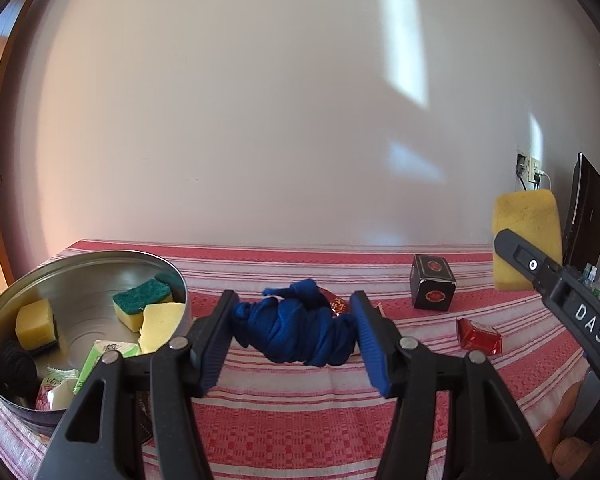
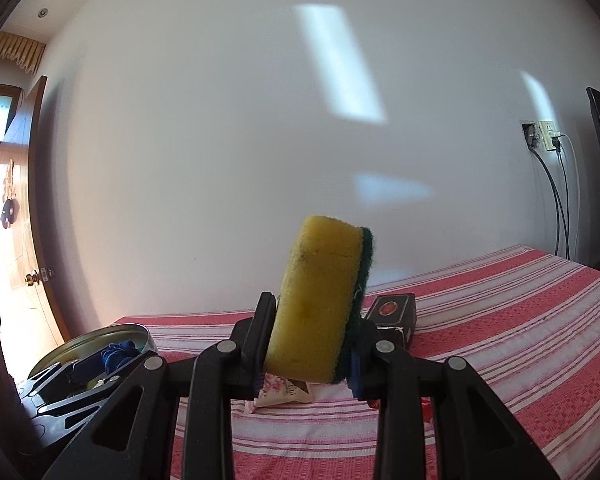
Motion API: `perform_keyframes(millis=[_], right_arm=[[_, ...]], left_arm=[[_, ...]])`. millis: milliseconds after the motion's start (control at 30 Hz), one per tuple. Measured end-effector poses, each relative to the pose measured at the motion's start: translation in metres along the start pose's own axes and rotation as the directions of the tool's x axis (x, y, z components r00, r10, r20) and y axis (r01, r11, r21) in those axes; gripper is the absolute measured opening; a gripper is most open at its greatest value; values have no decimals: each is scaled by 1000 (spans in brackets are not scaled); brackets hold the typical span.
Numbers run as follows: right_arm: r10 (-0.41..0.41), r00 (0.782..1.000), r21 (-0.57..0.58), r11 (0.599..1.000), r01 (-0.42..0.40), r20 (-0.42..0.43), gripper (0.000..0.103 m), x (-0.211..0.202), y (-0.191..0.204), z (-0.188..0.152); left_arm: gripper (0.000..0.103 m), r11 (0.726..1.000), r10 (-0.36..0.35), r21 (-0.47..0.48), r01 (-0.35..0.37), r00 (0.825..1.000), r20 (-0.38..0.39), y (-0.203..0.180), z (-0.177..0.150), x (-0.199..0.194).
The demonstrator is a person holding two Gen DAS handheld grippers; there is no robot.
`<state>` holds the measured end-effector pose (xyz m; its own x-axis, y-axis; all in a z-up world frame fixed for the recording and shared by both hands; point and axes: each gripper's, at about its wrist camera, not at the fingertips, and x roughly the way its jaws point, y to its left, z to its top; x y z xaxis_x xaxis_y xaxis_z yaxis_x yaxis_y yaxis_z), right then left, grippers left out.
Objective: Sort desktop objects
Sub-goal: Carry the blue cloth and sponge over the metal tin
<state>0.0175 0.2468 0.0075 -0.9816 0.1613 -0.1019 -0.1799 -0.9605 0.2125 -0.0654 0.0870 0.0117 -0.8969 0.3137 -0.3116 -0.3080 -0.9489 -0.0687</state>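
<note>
Left wrist: left claw (image 1: 294, 334) pinches blue cloth (image 1: 296, 328); right claw (image 2: 312, 344) clamps sponge (image 2: 320, 300).

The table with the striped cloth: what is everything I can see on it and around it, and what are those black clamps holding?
Round metal tin: one, silver, on the table's left.
Sponges in the tin: at least three, yellow, two with a dark scouring side.
Wrapped packets in the tin: a few, green and white, near the front wall.
Blue cloth: one, bunched, mid-table.
Black box: one, red emblems, behind and right of the cloth.
Red wrapper: one, shiny, right of the cloth.
Tablecloth: red and white stripes.
Held sponge: one, yellow with green back, lifted.
Left gripper: black, shut on the blue cloth.
Right gripper: black, shut on the held sponge.
</note>
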Motion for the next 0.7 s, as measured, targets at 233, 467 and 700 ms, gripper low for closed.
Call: perform_keyframes(millis=[233,467,700], right_arm=[[38,999,-27,999,-39,-15,33,3,22,-5],[77,997,-53,995,-79,-32,33,6,46,-11],[153,986,-78,984,-158,-60,33,10,77,-19]], left_arm=[[58,999,0,-51,0,1000,-1,16,-1,-5],[58,995,0,-95,-1,1000,-8,34,-3,-11],[58,989,41,-145,-39,999,12,65,1,-22]])
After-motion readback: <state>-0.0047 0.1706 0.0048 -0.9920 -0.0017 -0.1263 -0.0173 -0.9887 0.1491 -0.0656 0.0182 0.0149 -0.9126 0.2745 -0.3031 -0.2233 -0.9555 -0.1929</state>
